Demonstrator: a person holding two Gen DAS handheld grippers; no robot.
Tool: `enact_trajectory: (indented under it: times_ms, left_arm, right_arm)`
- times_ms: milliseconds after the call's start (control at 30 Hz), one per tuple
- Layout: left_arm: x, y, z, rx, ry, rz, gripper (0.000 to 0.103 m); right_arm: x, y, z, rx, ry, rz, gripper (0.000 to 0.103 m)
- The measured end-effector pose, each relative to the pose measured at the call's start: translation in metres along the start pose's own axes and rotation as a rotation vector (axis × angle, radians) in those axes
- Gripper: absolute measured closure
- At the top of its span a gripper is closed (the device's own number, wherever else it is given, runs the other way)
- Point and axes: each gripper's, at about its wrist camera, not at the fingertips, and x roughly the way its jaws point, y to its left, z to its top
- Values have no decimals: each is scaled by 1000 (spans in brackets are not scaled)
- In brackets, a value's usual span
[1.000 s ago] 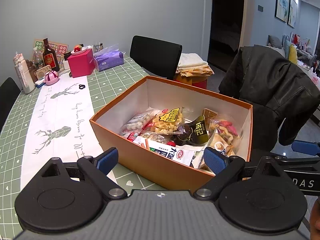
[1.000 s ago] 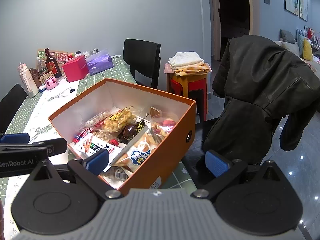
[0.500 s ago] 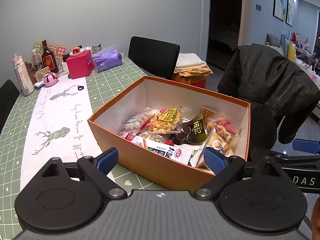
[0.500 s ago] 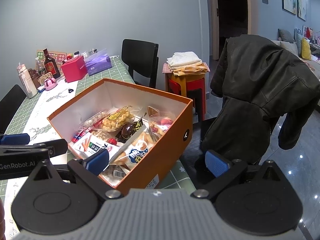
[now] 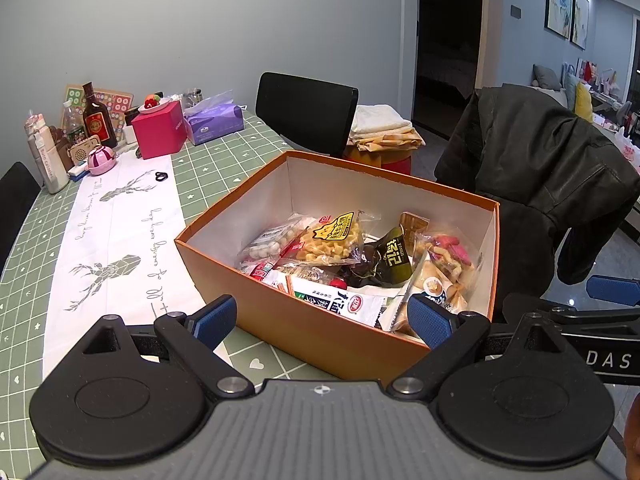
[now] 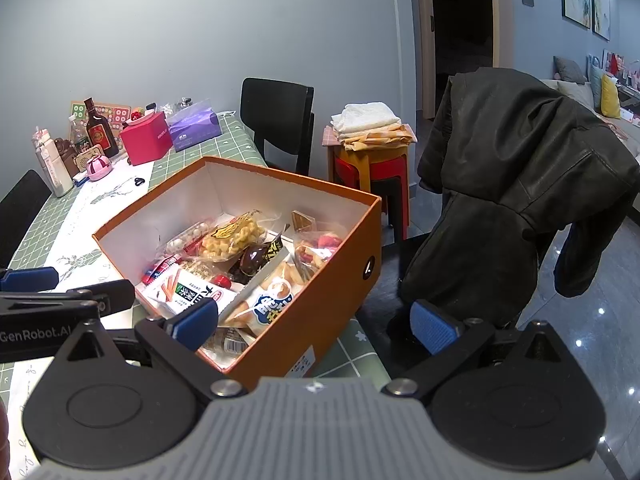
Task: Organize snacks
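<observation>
Snacks (image 5: 332,240) in box (image 5: 304,328); both tongs (left (image 5: 322,316), right (image 6: 316,324)) wide, empty.

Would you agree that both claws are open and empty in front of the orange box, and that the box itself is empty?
Not quite: the orange box is not empty. The left wrist view shows it holding several snack packets, among them a yellow-labelled bag and a dark green packet. The rest holds: the left claw and the right claw are both open and empty in front of it.
</observation>
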Motion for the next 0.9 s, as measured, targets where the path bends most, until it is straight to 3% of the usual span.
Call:
enact_trajectory:
  times_ms: [900]
  left_arm:
    - [-9,-1,-2,24,-28,2,0]
  right_arm:
    - [-6,-4,-4,-1,-10,-5,3]
